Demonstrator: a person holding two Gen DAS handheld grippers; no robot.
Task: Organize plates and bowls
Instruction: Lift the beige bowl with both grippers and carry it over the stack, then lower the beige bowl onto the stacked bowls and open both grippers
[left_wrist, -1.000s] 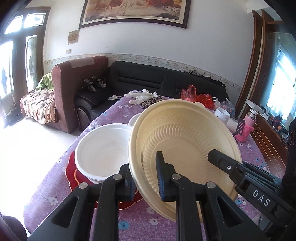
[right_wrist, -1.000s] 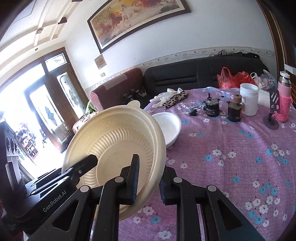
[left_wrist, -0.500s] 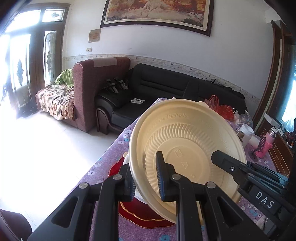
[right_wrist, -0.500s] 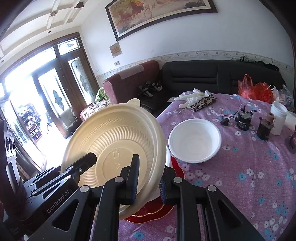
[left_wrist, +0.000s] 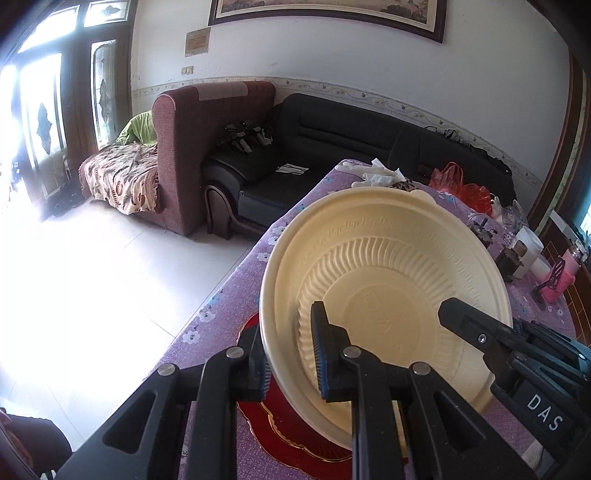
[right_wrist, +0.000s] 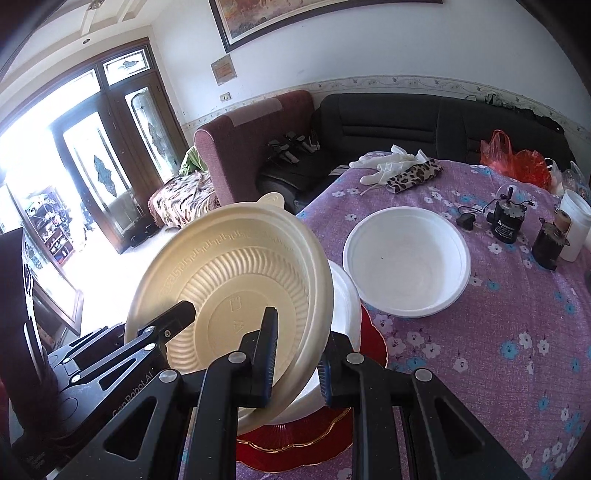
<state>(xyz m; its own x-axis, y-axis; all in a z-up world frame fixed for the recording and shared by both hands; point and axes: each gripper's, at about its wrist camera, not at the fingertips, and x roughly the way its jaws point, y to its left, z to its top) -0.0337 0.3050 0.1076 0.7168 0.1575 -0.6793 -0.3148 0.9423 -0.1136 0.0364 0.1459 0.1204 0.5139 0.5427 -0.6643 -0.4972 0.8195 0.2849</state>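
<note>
Right wrist: cream bowl (right_wrist: 236, 280) over white bowl (right_wrist: 345, 295)

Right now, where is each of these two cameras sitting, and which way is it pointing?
Left wrist view: rides on the left tongs, looking along its fingers at the cream bowl that it grips, the sofa beyond; the right tongs show at right.
Right wrist view: rides on the right tongs, facing the same cream bowl, the white bowl and the purple tablecloth; the left tongs show at left.
Shared: the cream bowl, the red plate, both tongs.
</note>
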